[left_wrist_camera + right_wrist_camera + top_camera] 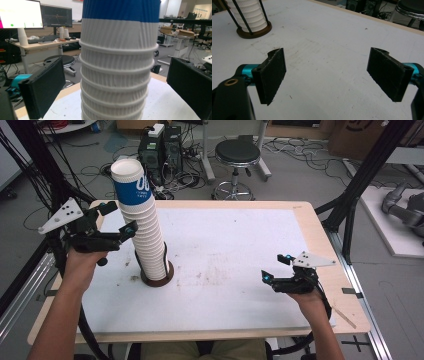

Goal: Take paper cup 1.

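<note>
Fingers (45,87) of left gripper (116,222) gaping around cup stack (145,230), nothing pulled yet; right gripper (277,269) idling wide over table (240,245).

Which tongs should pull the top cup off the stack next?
Left. The left tongs are open beside the upper cup stack, jaws either side of it in the left gripper view. The right tongs, also open, sit over the bare mat, well away from the stack.
</note>
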Available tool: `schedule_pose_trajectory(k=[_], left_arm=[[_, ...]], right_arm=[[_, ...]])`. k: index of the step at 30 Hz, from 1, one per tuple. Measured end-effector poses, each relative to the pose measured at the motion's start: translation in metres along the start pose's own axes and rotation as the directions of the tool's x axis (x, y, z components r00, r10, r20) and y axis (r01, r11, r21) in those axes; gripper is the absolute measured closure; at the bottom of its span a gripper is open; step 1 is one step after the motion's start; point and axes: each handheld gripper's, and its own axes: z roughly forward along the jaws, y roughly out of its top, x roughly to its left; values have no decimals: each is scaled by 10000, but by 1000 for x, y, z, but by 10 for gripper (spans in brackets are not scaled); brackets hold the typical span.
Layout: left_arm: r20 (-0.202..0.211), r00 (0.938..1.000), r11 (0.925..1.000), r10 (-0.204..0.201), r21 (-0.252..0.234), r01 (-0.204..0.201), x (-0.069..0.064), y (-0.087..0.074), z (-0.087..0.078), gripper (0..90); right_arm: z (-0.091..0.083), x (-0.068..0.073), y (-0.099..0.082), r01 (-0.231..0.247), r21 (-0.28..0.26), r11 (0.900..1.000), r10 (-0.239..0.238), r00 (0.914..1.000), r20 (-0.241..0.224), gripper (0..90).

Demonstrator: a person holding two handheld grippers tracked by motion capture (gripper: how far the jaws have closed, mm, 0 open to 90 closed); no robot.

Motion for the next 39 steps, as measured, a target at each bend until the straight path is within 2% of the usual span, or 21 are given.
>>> schedule_pose_trajectory(k=[4,6,11,16,17,18,19,28,29,30,32,34,35,36,37,38,39], left_arm=[[189,9997,9996,-157,225,153,4,2,10,18],[333,9994,9997,-90,230,82,4,2,14,18],[351,9991,9990,-222,390,209,7,0,23,18],[421,9989,9986,-219,494,198,7,-1,27,18],[545,9984,9985,-158,527,130,8,-1,27,29],[710,9975,9987,-13,507,-23,7,-2,27,88],[710,9975,9987,-13,507,-23,7,-2,27,111],[685,9976,9983,58,580,-98,6,-1,27,121],[672,9977,9982,74,583,-114,6,-1,27,123],[672,9977,9982,74,583,-114,6,-1,27,123],[664,9978,9982,73,593,-113,6,-1,27,124],[662,9978,9982,68,589,-107,6,-1,27,124],[655,9978,9982,71,596,-110,6,0,27,125],[656,9978,9981,66,600,-106,6,0,27,125],[655,9978,9980,50,631,-92,6,0,27,125],[648,9979,9979,36,648,-78,6,0,27,125],[648,9979,9979,36,648,-78,6,0,27,125]], right_arm=[[2,3,2,90,4,10000,-90,9999,-97,160],[3,4,2,79,26,10000,-78,9999,-131,160],[5,7,6,192,-2,9998,-192,9992,-341,160],[5,8,6,207,-23,9998,-208,9991,-357,160],[6,9,8,215,-48,9998,-217,9990,-395,160],[6,10,9,231,-66,9997,-234,9988,-428,160],[7,11,11,250,-104,9996,-254,9986,-468,160],[21,18,32,684,-146,9976,-695,9935,-902,160],[26,22,42,756,-203,9969,-774,9903,-1155,159],[26,22,42,756,-203,9969,-774,9903,-1155,159],[31,25,55,776,-278,9966,-809,9856,-1485,160],[38,26,67,714,-346,9968,-769,9767,-2004,159],[43,28,81,588,-552,9967,-703,9685,-2387,160],[43,28,81,588,-552,9967,-703,9685,-2387,160],[45,28,85,572,-597,9966,-703,9660,-2487,159],[51,29,98,589,-631,9963,-741,9588,-2744,159],[51,29,98,589,-631,9963,-741,9588,-2744,159]])
